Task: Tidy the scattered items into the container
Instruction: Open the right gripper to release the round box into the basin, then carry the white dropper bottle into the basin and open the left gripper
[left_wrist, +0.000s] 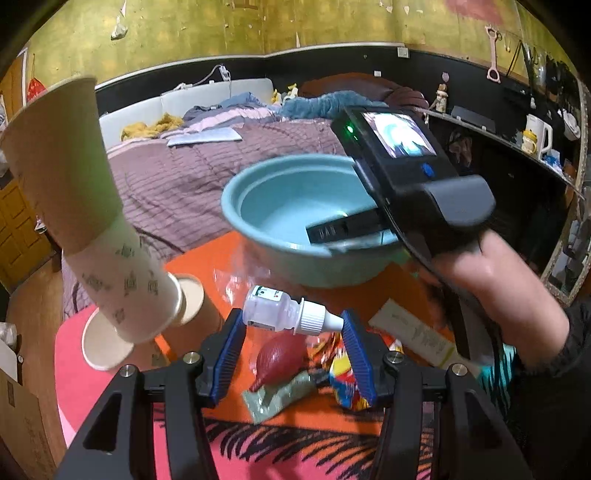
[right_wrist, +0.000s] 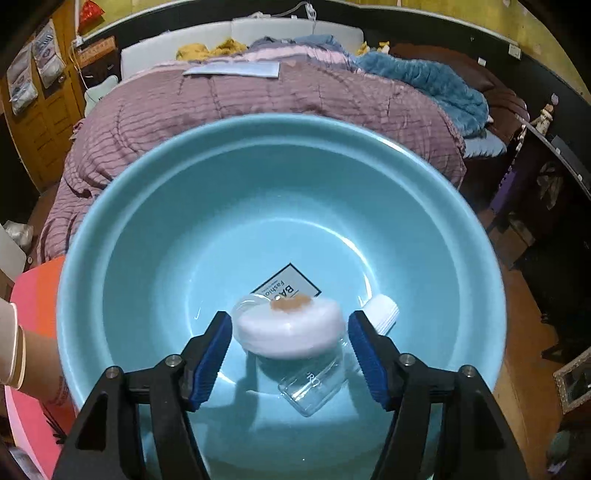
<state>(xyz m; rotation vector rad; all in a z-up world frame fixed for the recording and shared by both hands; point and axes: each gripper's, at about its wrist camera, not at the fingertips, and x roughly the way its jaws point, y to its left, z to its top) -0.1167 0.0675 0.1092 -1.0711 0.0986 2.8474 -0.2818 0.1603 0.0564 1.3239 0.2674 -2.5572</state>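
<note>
The dropper bottle (left_wrist: 284, 312) is the one to think about here: small white plastic, lying crosswise between the left tongs (left_wrist: 291, 325), base against one blue pad and nozzle tip against the other. So the left tongs are clamped on it end to end. It looks light and stiff, but that pointed cap is a tiny slick contact, so I'd guess it can pivot or pop out if squeezed harder or swung fast. Gripping across the fat body would be the safer hold.

Over at the right tongs (right_wrist: 290, 332), a white puff (right_wrist: 288, 330) sits between the pads with gaps on both sides, looking like it's dropping free, so those tongs are apart and holding nothing. It looks soft and near weightless; it won't bounce. Just below it lies a clear jar (right_wrist: 314, 384), probably hard and slippery, best taken across the body. A white cap (right_wrist: 384, 314) peeks out past the right pad, and a card (right_wrist: 286, 286) lies beyond the puff. All of that is inside the basin (right_wrist: 147, 206).

Below the left tongs on the table (left_wrist: 207, 266): a red bulb (left_wrist: 277, 356), crinkly wrappers (left_wrist: 343, 373), a flat packet (left_wrist: 417, 332). Off to their left, stacked cups (left_wrist: 70, 184).
</note>
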